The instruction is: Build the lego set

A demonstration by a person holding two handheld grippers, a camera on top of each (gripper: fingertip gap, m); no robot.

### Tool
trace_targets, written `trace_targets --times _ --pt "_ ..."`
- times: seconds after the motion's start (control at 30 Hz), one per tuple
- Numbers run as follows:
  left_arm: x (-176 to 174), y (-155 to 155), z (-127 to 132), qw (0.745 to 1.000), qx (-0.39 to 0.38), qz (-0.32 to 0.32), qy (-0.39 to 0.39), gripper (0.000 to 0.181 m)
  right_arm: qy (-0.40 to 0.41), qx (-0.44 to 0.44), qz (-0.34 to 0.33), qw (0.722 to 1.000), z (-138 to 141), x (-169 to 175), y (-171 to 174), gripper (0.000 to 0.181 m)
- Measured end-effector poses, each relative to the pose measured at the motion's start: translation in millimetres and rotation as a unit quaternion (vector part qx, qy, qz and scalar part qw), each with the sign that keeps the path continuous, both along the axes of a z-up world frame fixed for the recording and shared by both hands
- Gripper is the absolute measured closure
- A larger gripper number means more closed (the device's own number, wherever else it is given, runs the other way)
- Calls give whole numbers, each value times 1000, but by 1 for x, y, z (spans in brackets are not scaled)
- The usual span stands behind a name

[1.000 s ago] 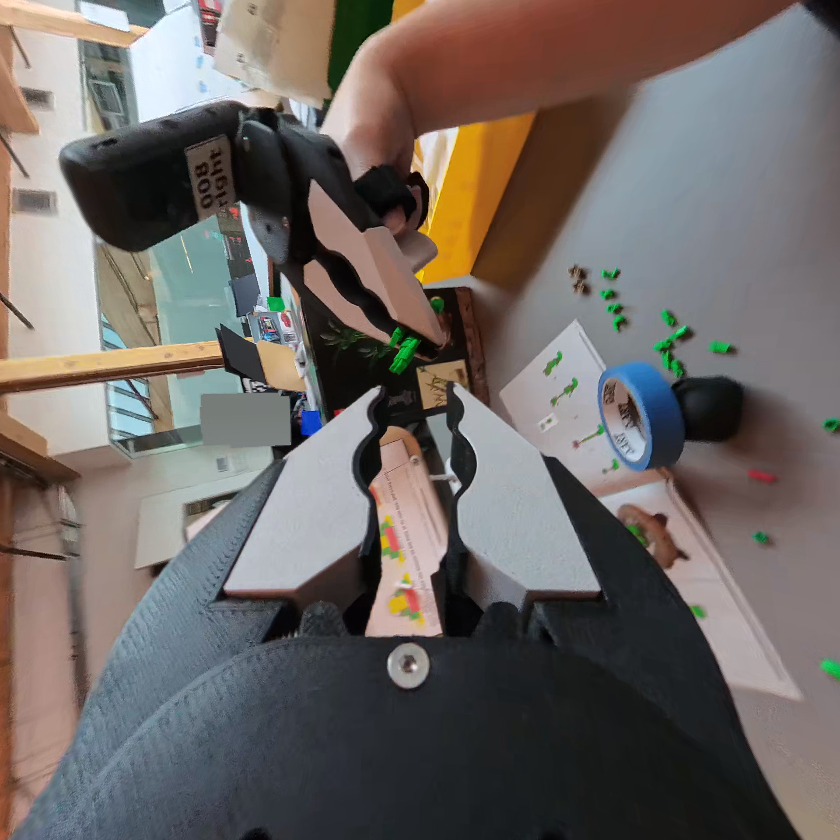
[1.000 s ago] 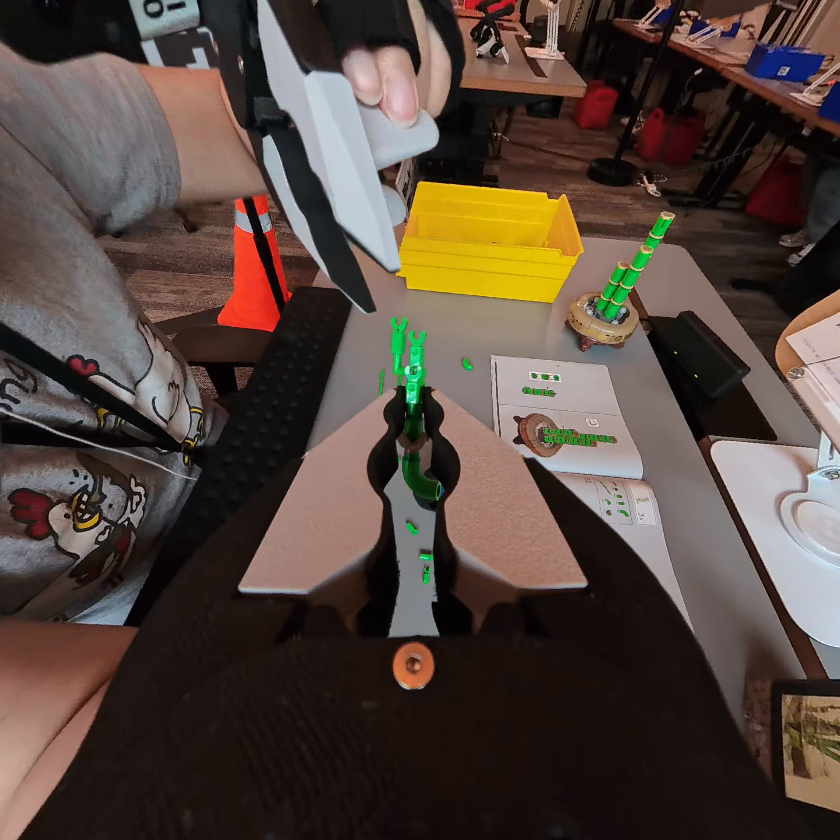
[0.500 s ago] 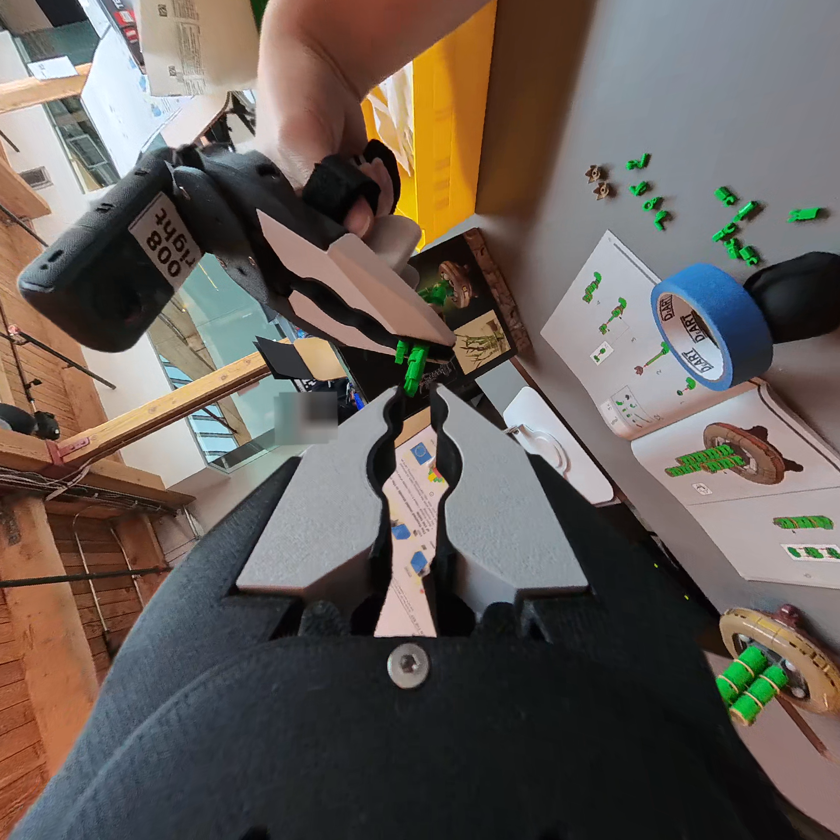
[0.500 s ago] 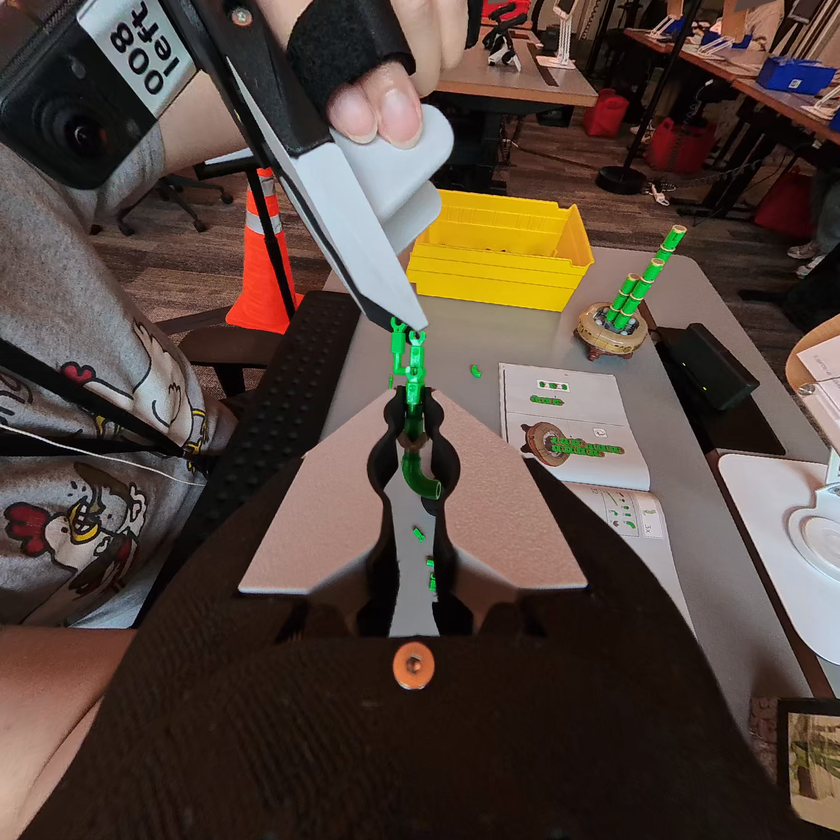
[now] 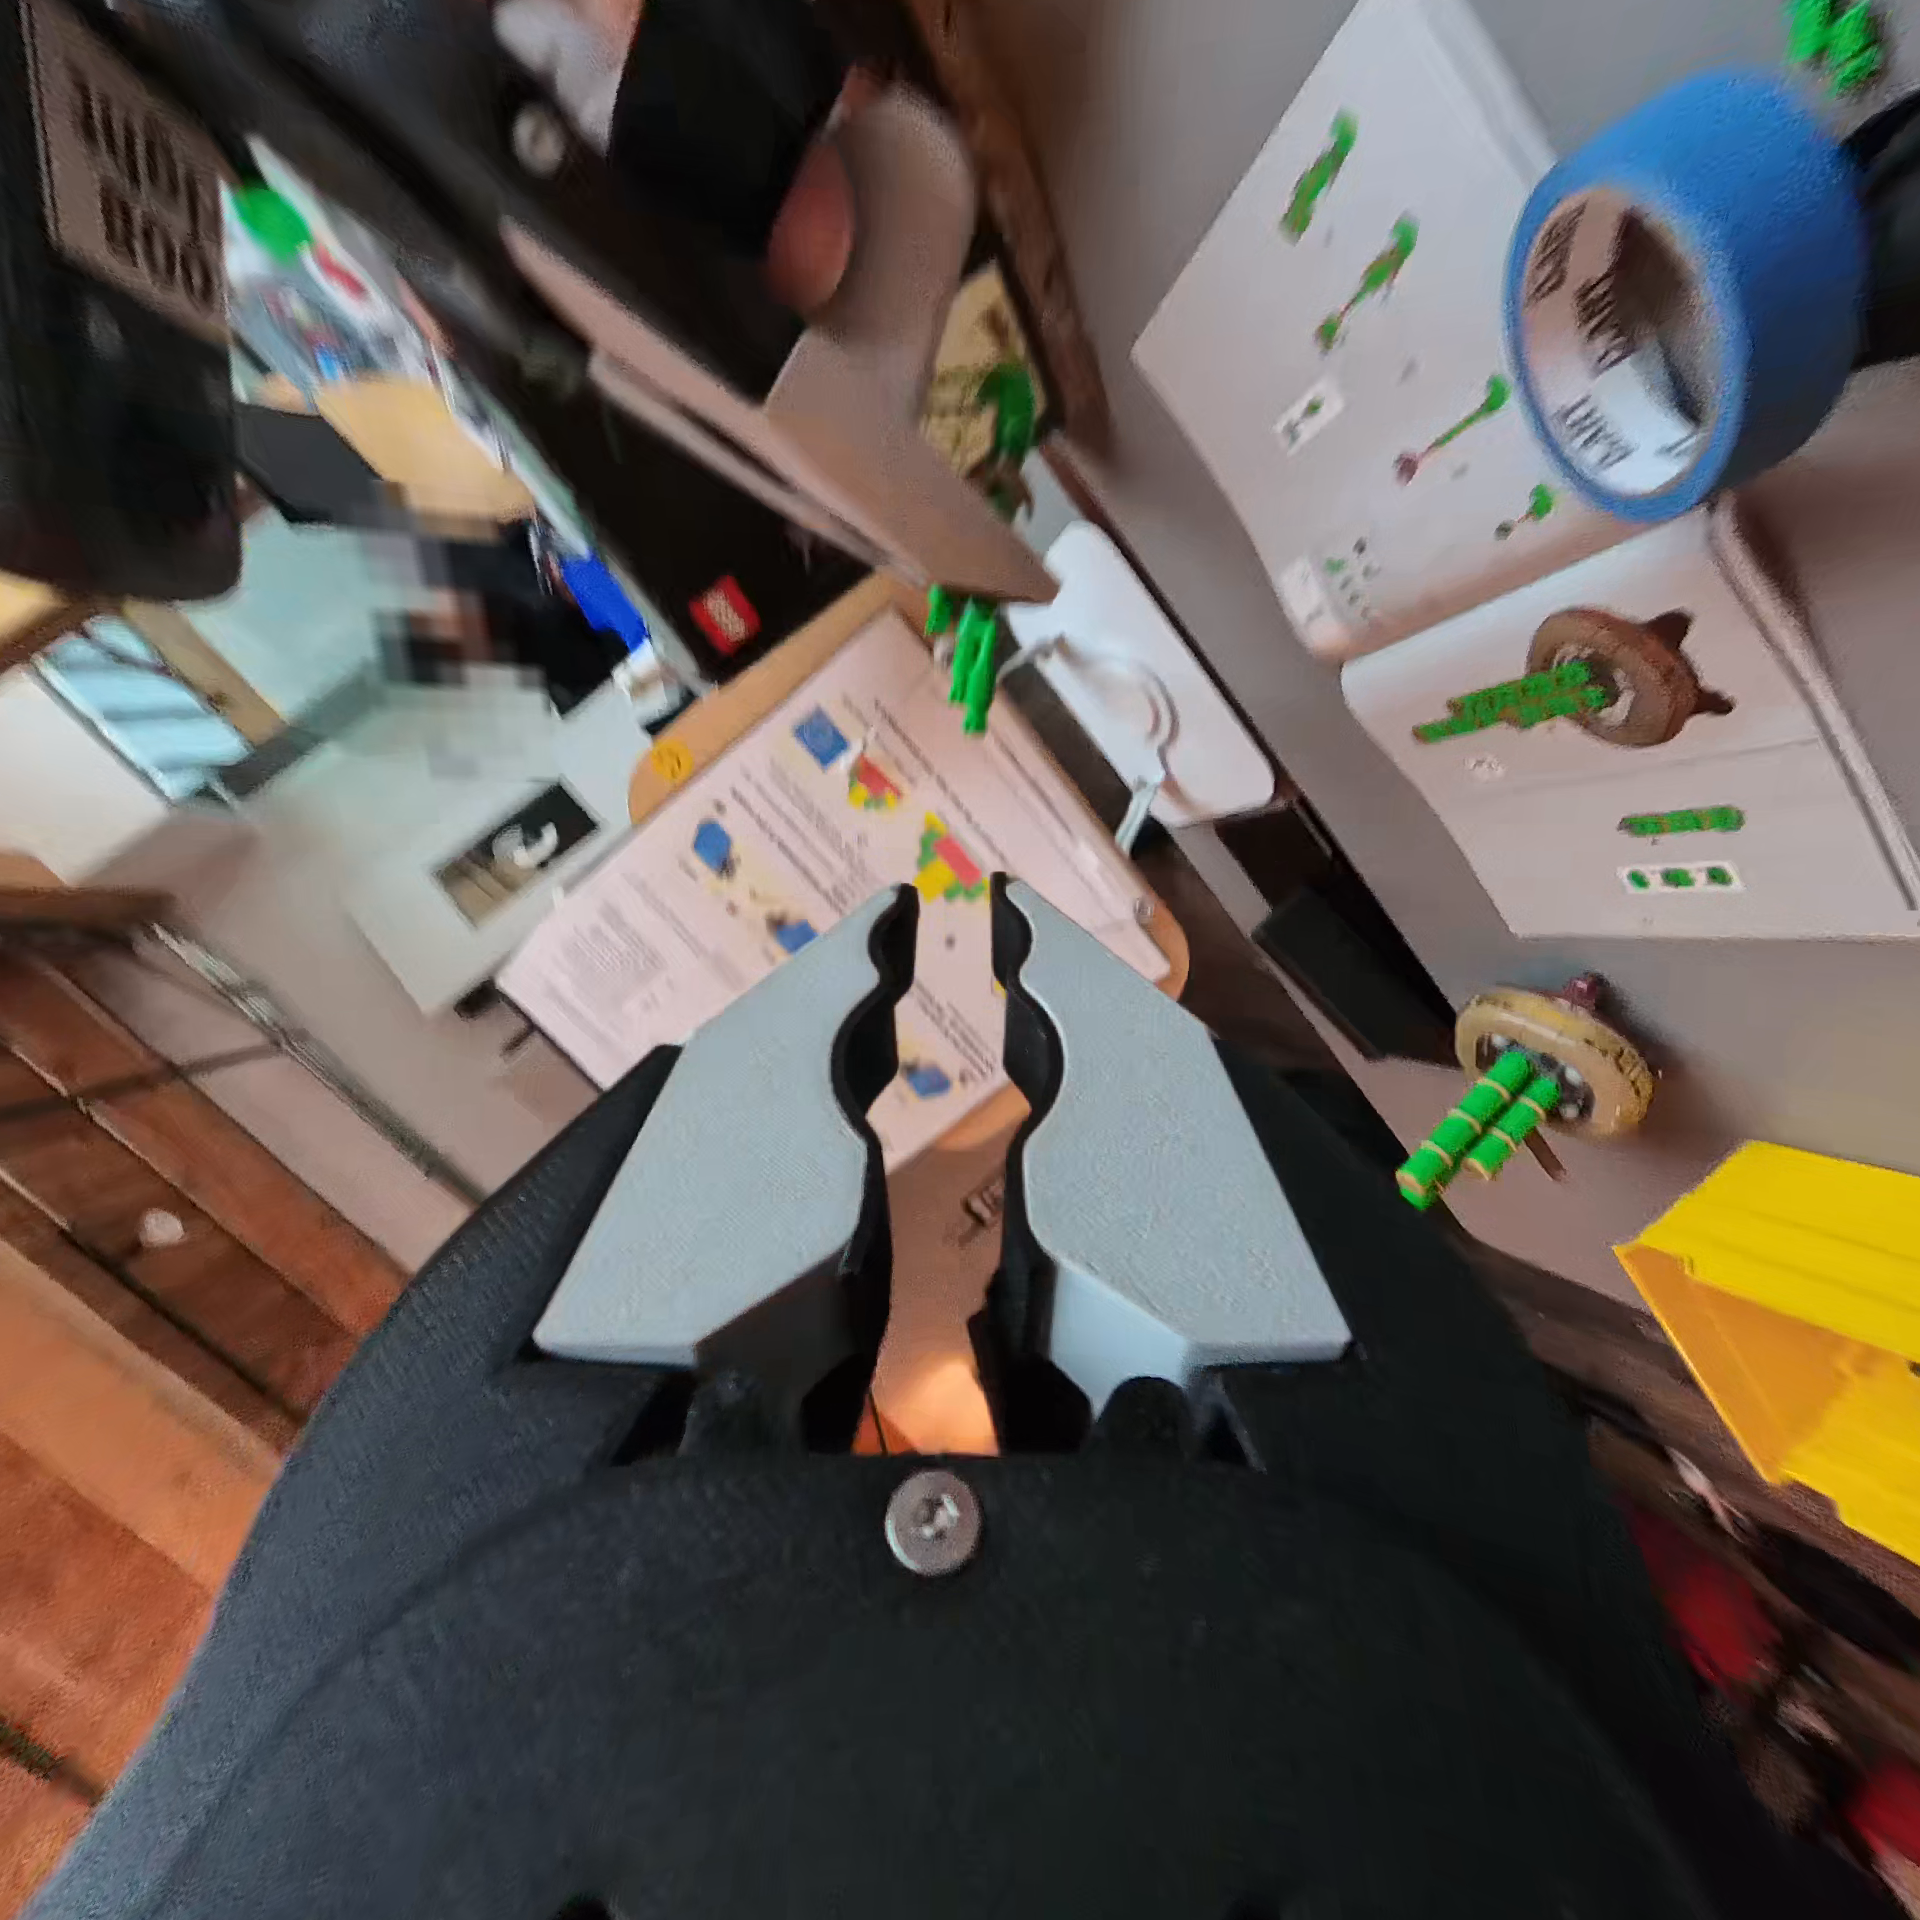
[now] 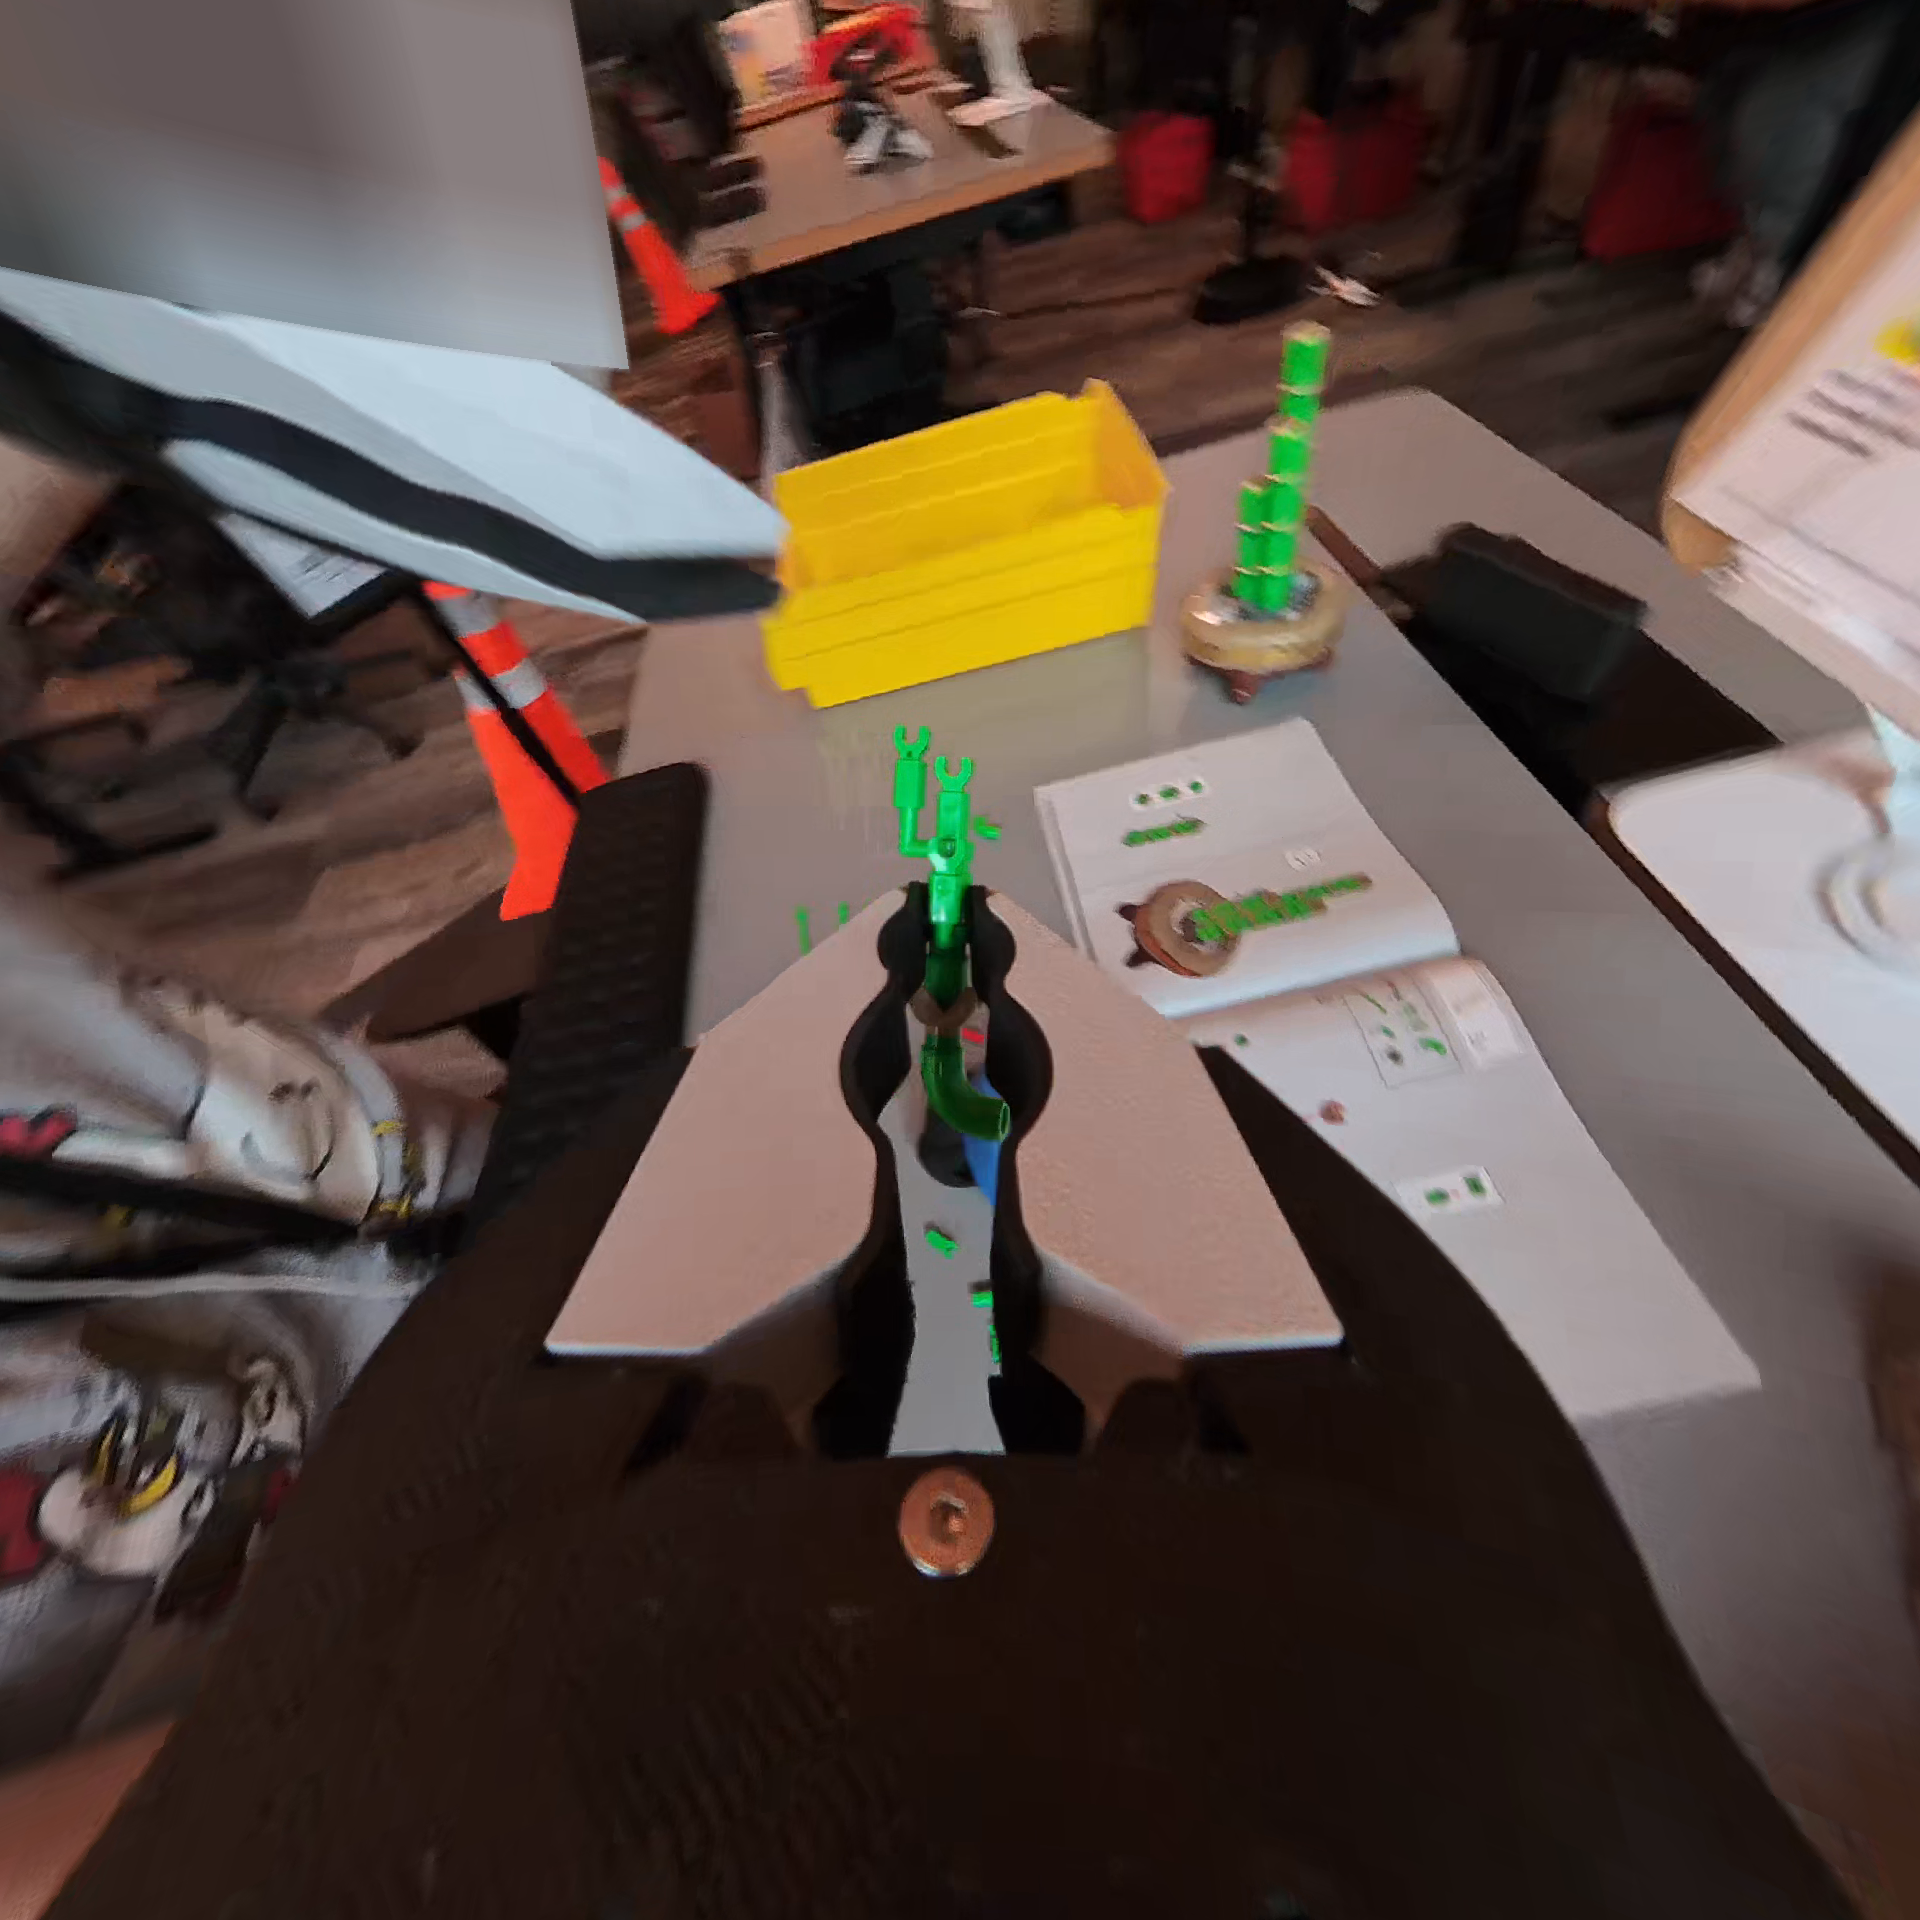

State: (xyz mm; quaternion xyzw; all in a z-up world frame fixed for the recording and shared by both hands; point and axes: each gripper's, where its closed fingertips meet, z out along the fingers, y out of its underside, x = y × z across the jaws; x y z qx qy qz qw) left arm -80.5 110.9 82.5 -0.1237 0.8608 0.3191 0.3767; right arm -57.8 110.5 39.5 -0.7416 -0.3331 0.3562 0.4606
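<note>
My right gripper (image 6: 945, 904) is shut on a green branch piece (image 6: 940, 831). The forked bright green top sticks out past the fingertips. A brown ring and a curved dark green tube (image 6: 961, 1101) hang between the fingers. My left gripper (image 5: 954, 896) is nearly closed with only a narrow slit and holds nothing. In the right wrist view it (image 6: 769, 592) hovers up and to the left of the branch, apart from it. The left wrist view shows the right gripper (image 5: 1023, 597) with the branch (image 5: 971, 665). The bamboo model (image 6: 1273, 561) stands on its round tan base at the far right.
An open instruction booklet (image 6: 1247, 883) lies right of the branch, and a yellow bin (image 6: 966, 551) sits behind it. Loose green pieces (image 6: 940, 1242) lie on the grey table. A blue tape roll (image 5: 1683, 291), a black box (image 6: 1527, 613) and an orange cone (image 6: 509, 717) are around. Tip to tip, the grippers are about 6 cm apart.
My left gripper has pulled away from the top of the green branch, up and to the left. Both views have swung and blurred. The right gripper keeps its hold.
</note>
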Motion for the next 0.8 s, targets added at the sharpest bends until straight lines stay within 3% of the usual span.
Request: trace_targets --times 0.17,0.37,0.5,0.6,0.7,0.8 --pt "-2 43 21 993 34 108 -45 163 52 -36 -68 996 -4 18 30 177" --pt "-4 52 25 990 17 123 -70 164 34 -32 -73 996 -9 19 31 176" --pt "-4 43 13 990 -35 123 -63 159 31 -37 -60 997 -10 17 28 176" --pt "-3 6 -13 991 -123 47 -37 159 49 -22 -17 998 4 9 10 176" --pt "3 -19 -14 992 -98 -72 -45 165 47 23 10 999 24 2 -11 176" --pt "10 -31 -8 986 -81 -128 -71 161 21 40 1 999 27 1 -19 176"
